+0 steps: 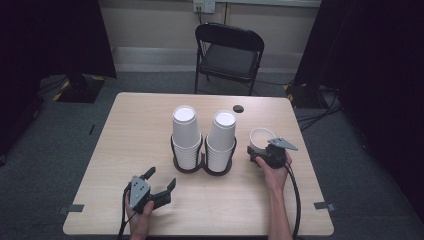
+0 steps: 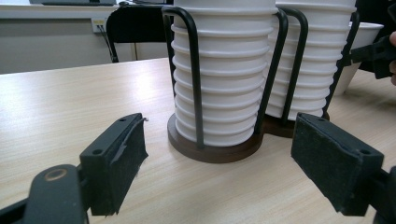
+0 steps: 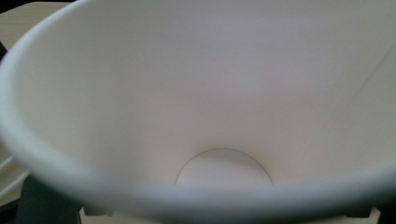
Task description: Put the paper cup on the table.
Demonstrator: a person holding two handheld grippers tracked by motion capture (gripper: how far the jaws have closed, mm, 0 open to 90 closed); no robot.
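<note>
Two tall stacks of white paper cups, one on the left (image 1: 184,134) and one on the right (image 1: 222,137), stand upside down in a black wire holder (image 1: 201,167) with a brown base at the table's middle. My left gripper (image 1: 161,178) rests open near the front left, with nothing between its jaws. In the left gripper view the holder (image 2: 196,88) and its left stack (image 2: 229,70) stand just ahead of the open left gripper (image 2: 219,135). My right gripper (image 1: 257,150) is shut on a single white paper cup (image 1: 261,136), mouth up, to the right of the holder. That cup's inside (image 3: 224,93) faces the right gripper view.
A small black disc (image 1: 238,108) lies on the wooden table (image 1: 135,130) behind the stacks. A black folding chair (image 1: 229,52) stands beyond the far edge. Grey tape marks (image 1: 75,208) sit at the front corners.
</note>
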